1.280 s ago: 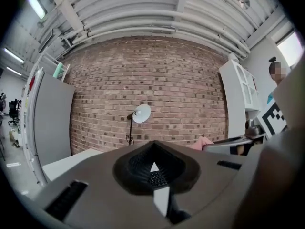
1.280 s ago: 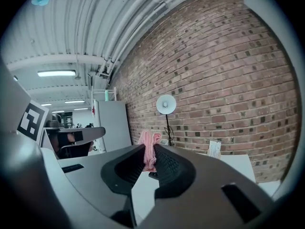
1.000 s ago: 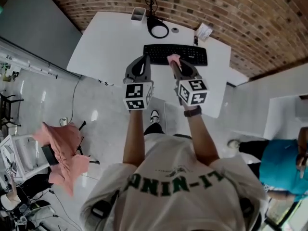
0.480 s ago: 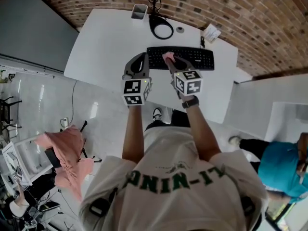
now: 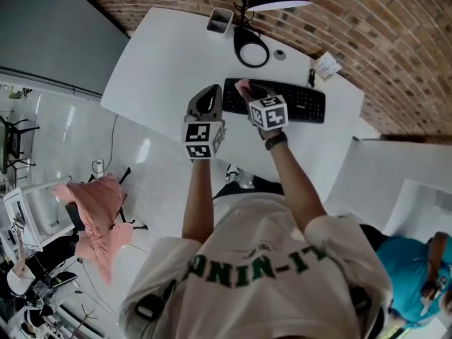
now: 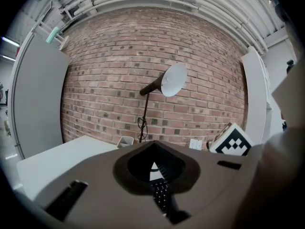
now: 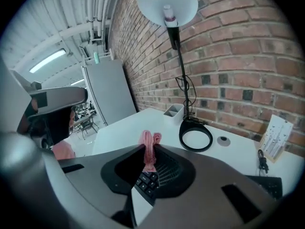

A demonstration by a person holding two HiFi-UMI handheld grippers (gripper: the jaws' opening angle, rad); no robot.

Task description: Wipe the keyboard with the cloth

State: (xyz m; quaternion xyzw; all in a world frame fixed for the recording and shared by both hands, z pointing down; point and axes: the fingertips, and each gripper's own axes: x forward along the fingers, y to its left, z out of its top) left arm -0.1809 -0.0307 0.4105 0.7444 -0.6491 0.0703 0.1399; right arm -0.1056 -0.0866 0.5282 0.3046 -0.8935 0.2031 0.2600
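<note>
Right gripper (image 7: 148, 152) pinching pink cloth (image 7: 150, 138) over keyboard (image 5: 300, 104) | left gripper (image 6: 153, 146) closed, empty

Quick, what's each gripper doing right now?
Left gripper: closed, nothing between its jaws.
Right gripper: closed on the crumpled pink cloth.

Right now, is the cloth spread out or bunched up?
Bunched up: the pink cloth stands as a narrow folded wad pinched between the jaws of the right hand-held gripper, above the keyboard.
</note>
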